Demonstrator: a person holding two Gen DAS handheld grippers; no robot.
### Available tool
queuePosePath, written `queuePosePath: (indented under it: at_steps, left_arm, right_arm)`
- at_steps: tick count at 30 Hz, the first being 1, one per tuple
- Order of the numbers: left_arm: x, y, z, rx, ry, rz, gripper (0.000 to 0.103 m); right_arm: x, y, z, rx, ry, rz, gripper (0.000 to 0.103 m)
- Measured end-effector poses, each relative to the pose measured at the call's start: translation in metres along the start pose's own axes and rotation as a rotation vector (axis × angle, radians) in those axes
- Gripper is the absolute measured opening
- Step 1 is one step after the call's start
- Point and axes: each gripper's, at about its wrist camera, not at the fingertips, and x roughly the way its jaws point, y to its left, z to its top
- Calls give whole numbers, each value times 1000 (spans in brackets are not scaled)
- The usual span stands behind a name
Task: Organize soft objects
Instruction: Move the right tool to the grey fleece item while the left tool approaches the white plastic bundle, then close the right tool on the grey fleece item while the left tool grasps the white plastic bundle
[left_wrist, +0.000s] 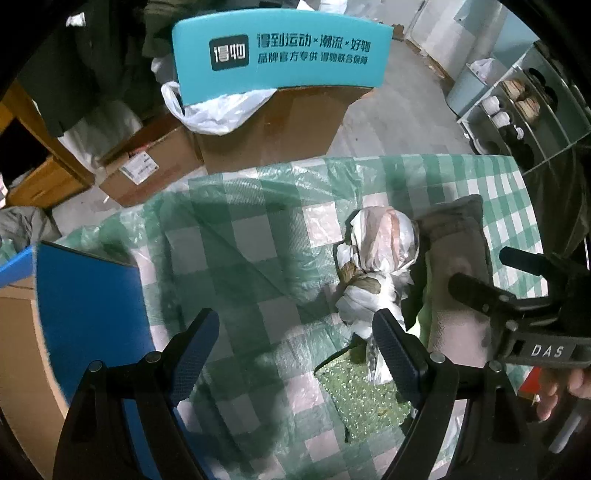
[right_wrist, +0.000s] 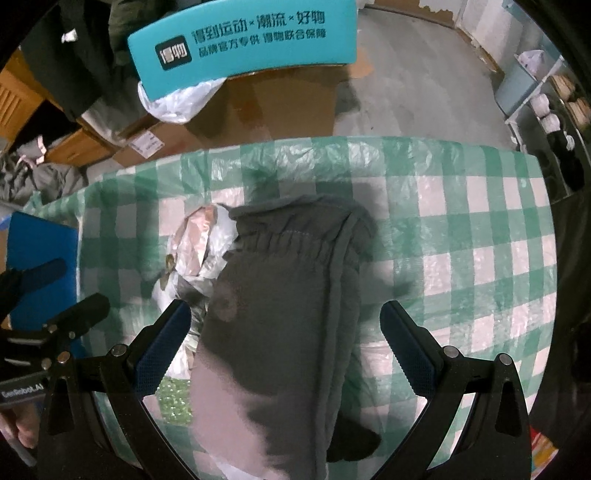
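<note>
Right wrist view: the right tool (right_wrist: 284, 332) hangs with fingers spread wide, the grey folded cloth (right_wrist: 280, 306) lying between them on the desk (right_wrist: 461, 229). Lower squarely and pinch a thick fold. The left tool (left_wrist: 295, 343), also spread and empty, has the crumpled bag (left_wrist: 376, 258) ahead.

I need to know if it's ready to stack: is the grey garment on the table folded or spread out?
Folded. The grey garment lies as a narrow stacked bundle with doubled edges on the checked tablecloth.
</note>
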Motion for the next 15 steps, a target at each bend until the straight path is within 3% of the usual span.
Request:
queuePosePath:
  at_steps: [10,15]
  left_arm:
    - [16,-2,5,-17,33,-15,87]
    - [21,-7,8,-19,43,-34,87]
  right_arm:
    - [19,-2,-2,0,48,-3,100]
    - [18,-7,-4,0,43,53,72]
